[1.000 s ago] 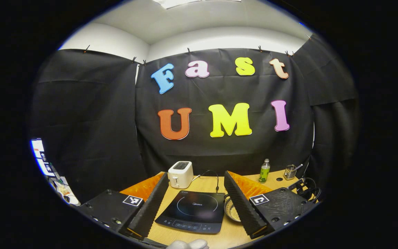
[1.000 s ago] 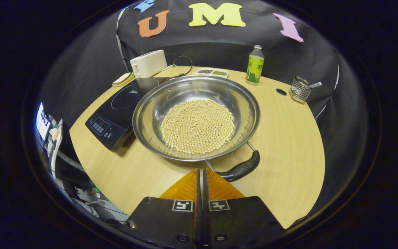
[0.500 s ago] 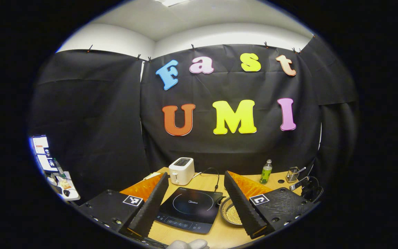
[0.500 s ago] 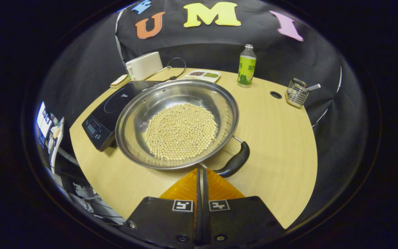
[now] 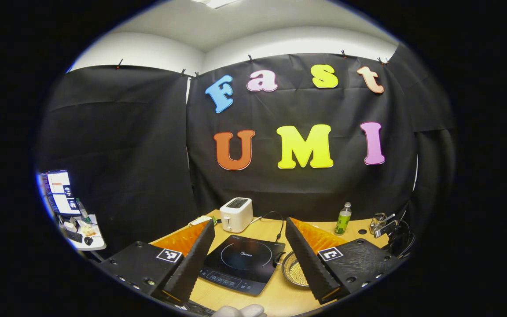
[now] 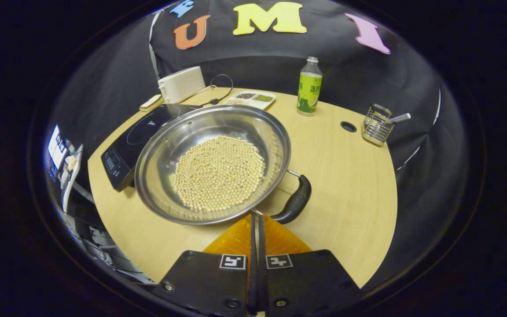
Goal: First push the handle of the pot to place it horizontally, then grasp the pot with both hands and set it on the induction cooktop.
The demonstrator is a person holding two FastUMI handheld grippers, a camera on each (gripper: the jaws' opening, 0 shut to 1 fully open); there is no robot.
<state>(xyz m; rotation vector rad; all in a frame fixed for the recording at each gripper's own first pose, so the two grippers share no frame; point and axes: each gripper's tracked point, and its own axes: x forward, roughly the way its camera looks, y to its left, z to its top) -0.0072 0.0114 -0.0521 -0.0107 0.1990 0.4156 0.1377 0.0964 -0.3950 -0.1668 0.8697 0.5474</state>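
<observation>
On the worktop [image 6: 346, 185], the pot [image 6: 211, 163] of beans sits mid-frame in the right gripper view, its rim over the cooktop [image 6: 141, 134] at left. Its handle [image 6: 295, 202] runs lower right. You're on the push step: your right hand-held gripper [image 6: 255, 220], fingers pressed together, points at the handle's near end. Nudge it sideways next. Your left hand-held gripper [image 5: 249, 242] hangs wide and empty.

cooktop [image 5: 242, 263]: "Midea" printed on its glass top
bottle [image 6: 309, 86]: label print too small to read
</observation>
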